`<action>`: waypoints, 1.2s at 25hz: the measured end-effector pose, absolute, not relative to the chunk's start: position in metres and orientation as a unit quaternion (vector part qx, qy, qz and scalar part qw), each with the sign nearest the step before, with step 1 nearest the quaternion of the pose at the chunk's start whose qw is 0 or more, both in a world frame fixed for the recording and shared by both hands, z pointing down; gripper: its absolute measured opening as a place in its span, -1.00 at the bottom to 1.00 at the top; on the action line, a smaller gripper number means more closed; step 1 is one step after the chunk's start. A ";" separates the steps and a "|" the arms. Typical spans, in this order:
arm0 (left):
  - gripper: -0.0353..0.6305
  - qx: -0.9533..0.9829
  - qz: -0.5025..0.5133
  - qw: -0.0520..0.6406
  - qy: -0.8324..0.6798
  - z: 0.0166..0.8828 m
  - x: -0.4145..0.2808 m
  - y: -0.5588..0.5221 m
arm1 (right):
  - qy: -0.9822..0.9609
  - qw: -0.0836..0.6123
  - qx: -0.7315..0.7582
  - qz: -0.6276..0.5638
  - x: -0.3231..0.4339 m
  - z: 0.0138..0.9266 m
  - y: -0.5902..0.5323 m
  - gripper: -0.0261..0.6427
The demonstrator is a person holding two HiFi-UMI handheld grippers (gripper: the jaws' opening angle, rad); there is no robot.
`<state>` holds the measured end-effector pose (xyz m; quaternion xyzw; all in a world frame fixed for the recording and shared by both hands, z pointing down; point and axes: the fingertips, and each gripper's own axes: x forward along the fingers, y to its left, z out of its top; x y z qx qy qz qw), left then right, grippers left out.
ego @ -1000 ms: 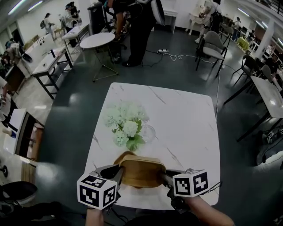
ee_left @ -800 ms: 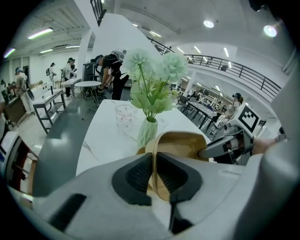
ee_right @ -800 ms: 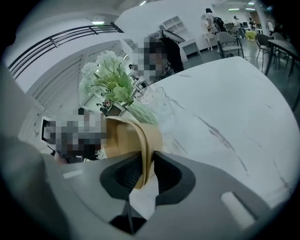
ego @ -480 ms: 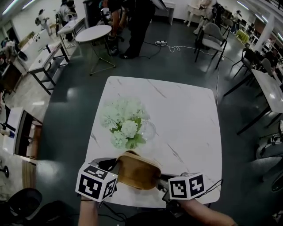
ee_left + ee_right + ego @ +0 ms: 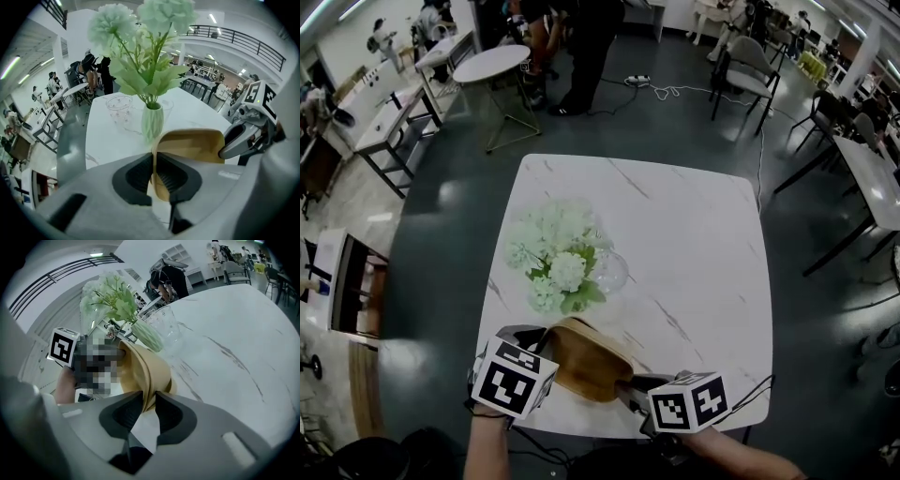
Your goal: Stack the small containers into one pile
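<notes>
Tan containers [image 5: 586, 361], nested with their rims together, hang tilted over the front edge of the white marble table [image 5: 694, 244]. My left gripper [image 5: 548, 342] is shut on the thin left rim [image 5: 153, 164]; the tan wall [image 5: 190, 145] fills the left gripper view beyond it. My right gripper [image 5: 628, 386] is at the right side. Its jaws have just been opening, and the doubled rim [image 5: 149, 399] stands between its pads, touching both. The containers' outer wall [image 5: 140, 371] curves away from them. Each gripper shows in the other's view: right [image 5: 236, 140], left cube [image 5: 62, 347].
A ribbed pale-green vase of pale flowers [image 5: 562, 258] stands just behind the containers, with a clear glass [image 5: 609, 272] beside it. Both also show close ahead in the left gripper view, vase [image 5: 152, 121] and glass [image 5: 119, 105]. Tables, chairs and people surround the table.
Both grippers and the containers have sunk and shifted a little left near the table's front edge. The containers have tilted, right side lower.
</notes>
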<state>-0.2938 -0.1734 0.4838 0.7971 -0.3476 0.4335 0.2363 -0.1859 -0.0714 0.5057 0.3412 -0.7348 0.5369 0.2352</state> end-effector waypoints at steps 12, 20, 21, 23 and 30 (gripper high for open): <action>-0.81 0.796 0.457 0.222 -0.329 0.469 -0.295 -0.176 | -0.726 0.170 0.287 0.601 -0.197 0.489 -0.068 -0.67; -0.81 0.788 0.481 0.232 -0.306 0.484 -0.294 -0.171 | -0.729 0.187 0.288 0.592 -0.196 0.499 -0.060 -0.65; -0.81 0.788 0.483 0.231 -0.305 0.485 -0.294 -0.172 | -0.729 0.188 0.286 0.593 -0.197 0.499 -0.059 -0.64; -0.80 0.786 0.488 0.222 -0.308 0.487 -0.293 -0.174 | -0.729 0.194 0.279 0.594 -0.198 0.500 -0.055 -0.74; -0.80 0.797 0.472 0.192 -0.325 0.483 -0.295 -0.179 | -0.757 0.211 0.281 0.551 -0.195 0.497 -0.054 -0.69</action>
